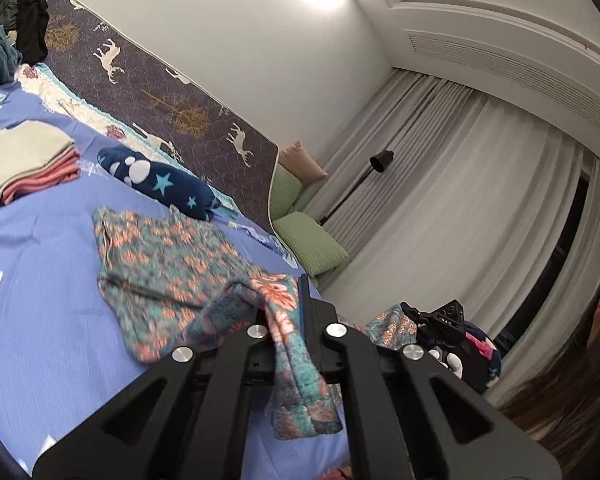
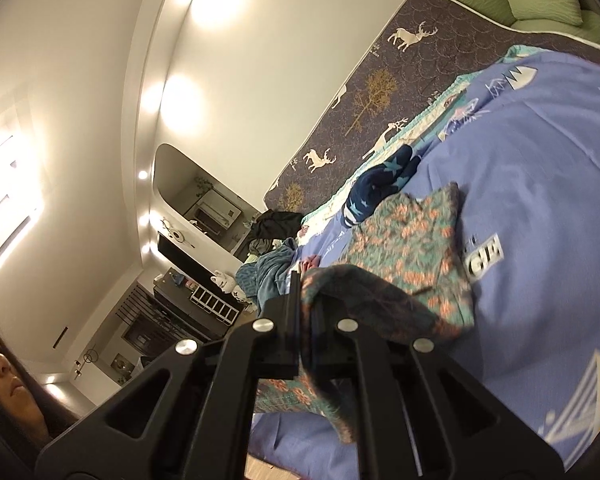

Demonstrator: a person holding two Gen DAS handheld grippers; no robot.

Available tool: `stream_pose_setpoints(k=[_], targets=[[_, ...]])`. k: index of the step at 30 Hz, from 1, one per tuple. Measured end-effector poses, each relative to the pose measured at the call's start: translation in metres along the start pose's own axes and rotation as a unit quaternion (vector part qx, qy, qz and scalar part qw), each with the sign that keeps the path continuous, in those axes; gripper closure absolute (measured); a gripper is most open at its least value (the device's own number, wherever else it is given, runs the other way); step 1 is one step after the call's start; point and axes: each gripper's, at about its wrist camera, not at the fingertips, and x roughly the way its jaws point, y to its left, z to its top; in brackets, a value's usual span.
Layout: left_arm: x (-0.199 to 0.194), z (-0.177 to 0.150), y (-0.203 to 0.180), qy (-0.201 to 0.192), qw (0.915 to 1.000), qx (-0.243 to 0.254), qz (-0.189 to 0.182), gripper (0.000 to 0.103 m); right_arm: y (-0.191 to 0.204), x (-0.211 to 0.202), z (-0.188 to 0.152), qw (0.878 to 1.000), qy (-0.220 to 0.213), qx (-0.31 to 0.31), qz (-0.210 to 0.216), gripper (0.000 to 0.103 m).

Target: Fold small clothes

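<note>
matte black left claw point(image 1: 284, 312), black right claw point(image 2: 306, 312), angular slotted linkage arms, round silver screws point(image 1: 257, 331)

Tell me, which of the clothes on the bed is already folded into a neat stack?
The beige and pink stack near the far end. The floral garment is held up by both tools, and the navy star-patterned piece lies rumpled.

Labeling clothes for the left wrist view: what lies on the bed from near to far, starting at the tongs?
Left tongs shut on floral garment → navy star-print fleece item → deer-print mattress standing behind, against the wall.
</note>
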Motion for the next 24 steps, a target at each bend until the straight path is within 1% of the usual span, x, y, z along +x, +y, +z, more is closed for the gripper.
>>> stream_pose_setpoints(k=[2,6,9,12,13,14,15,17,18,19,20,21,24], targets=[[0.009,0.012,0.006,-0.001,1.0,0.0,0.007,0.102,-0.003,0.015,0.012,1.0,0.005,-0.003,-0.005,0.097],[0.032,0.038,0.022,0.002,0.9994,0.003,0.034,0.102,-0.009,0.046,0.032,1.0,0.018,-0.011,-0.019,0.097],[0.058,0.057,0.045,0.012,0.9983,-0.004,0.056,0.102,-0.021,0.074,0.047,0.999,0.029,-0.016,-0.042,0.097],[0.092,0.068,0.079,0.038,0.9944,-0.017,0.097,0.102,-0.043,0.109,0.061,0.996,0.05,-0.009,-0.08,0.097],[0.1,0.068,0.087,0.047,0.9923,-0.018,0.113,0.102,-0.056,0.125,0.064,0.993,0.061,-0.004,-0.1,0.097],[0.113,0.067,0.1,0.062,0.9879,-0.014,0.141,0.102,-0.064,0.135,0.065,0.99,0.071,-0.005,-0.118,0.095],[0.125,0.065,0.113,0.08,0.9832,-0.013,0.164,0.101,-0.076,0.15,0.065,0.984,0.086,-0.011,-0.156,0.094],[0.146,0.057,0.135,0.115,0.9716,-0.019,0.206,0.101,-0.094,0.169,0.061,0.972,0.11,-0.015,-0.206,0.092],[0.154,0.053,0.143,0.13,0.966,-0.02,0.223,0.101,-0.102,0.175,0.059,0.967,0.122,-0.014,-0.225,0.09],[0.158,0.052,0.146,0.136,0.963,-0.017,0.232,0.101,-0.112,0.181,0.056,0.959,0.134,-0.012,-0.248,0.085],[0.16,0.05,0.147,0.141,0.9604,-0.007,0.24,0.099,-0.118,0.183,0.055,0.957,0.137,-0.012,-0.256,0.08],[0.16,0.051,0.147,0.144,0.9593,0.001,0.243,0.095,-0.121,0.183,0.055,0.955,0.138,-0.012,-0.261,0.078],[0.156,0.059,0.142,0.142,0.9594,0.015,0.243,0.092,-0.121,0.181,0.064,0.953,0.129,-0.023,-0.272,0.07]])
